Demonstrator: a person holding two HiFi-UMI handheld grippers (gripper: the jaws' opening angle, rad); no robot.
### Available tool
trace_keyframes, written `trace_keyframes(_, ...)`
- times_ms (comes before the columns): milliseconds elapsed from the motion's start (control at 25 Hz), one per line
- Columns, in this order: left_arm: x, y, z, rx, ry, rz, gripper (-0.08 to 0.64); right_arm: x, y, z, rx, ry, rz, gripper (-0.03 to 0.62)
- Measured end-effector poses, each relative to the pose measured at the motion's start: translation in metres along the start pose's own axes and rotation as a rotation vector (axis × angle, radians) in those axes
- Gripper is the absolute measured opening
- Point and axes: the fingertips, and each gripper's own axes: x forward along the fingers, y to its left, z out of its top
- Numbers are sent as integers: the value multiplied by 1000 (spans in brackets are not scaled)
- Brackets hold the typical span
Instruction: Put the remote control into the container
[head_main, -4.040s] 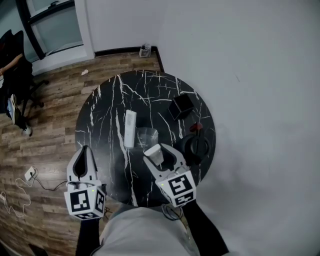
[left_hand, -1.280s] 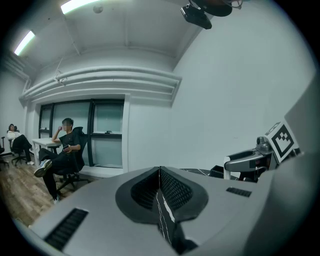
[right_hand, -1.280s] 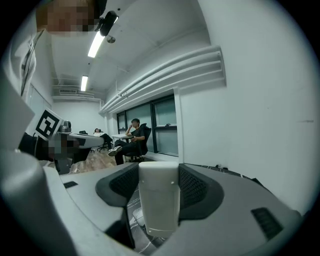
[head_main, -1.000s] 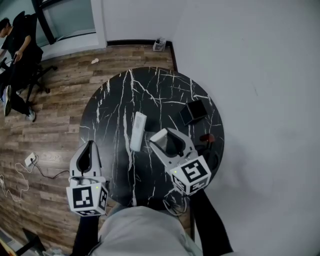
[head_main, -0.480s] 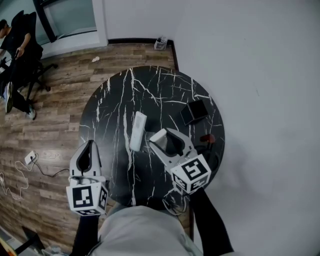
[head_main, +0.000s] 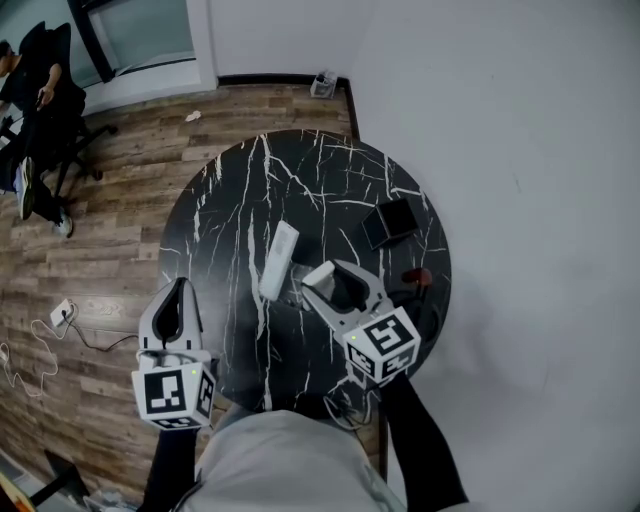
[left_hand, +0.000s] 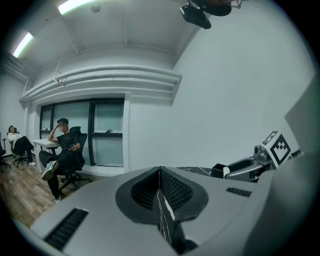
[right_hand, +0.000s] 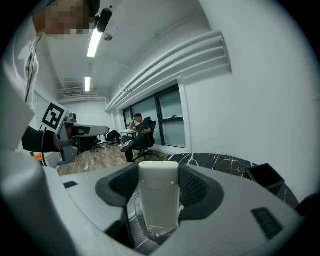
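My right gripper (head_main: 331, 277) is shut on a short white remote control (head_main: 318, 273) and holds it upright over the round black marble table (head_main: 230, 190). In the right gripper view the remote control (right_hand: 159, 195) stands between the pads, its lower end inside a clear container (right_hand: 138, 220) right below. A second, long white remote (head_main: 279, 260) lies flat on the table just left of that gripper. My left gripper (head_main: 178, 291) hangs shut and empty at the table's near-left edge; its jaws (left_hand: 160, 173) meet with nothing between them.
A small black box (head_main: 391, 222) sits on the table's right side, with a red thing (head_main: 418, 276) nearer me. Wall lies to the right and wooden floor (head_main: 110, 260) with a cable to the left. A person sits in a chair (left_hand: 62, 152) at the far left.
Four seconds ago the right gripper held the remote control nearer me and the clear container showed in front of it; now it is over the container. Over the last second almost nothing has moved.
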Motion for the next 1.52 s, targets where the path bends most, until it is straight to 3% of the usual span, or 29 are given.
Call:
trace_keyframes(720,0,1,-3,-1,3,7,9,7,-1,-37,83,53,-56,253)
trace_keyframes(1520,-1,4,-3,-1,0,3,9,9,-1,-61,108,94,-95,253)
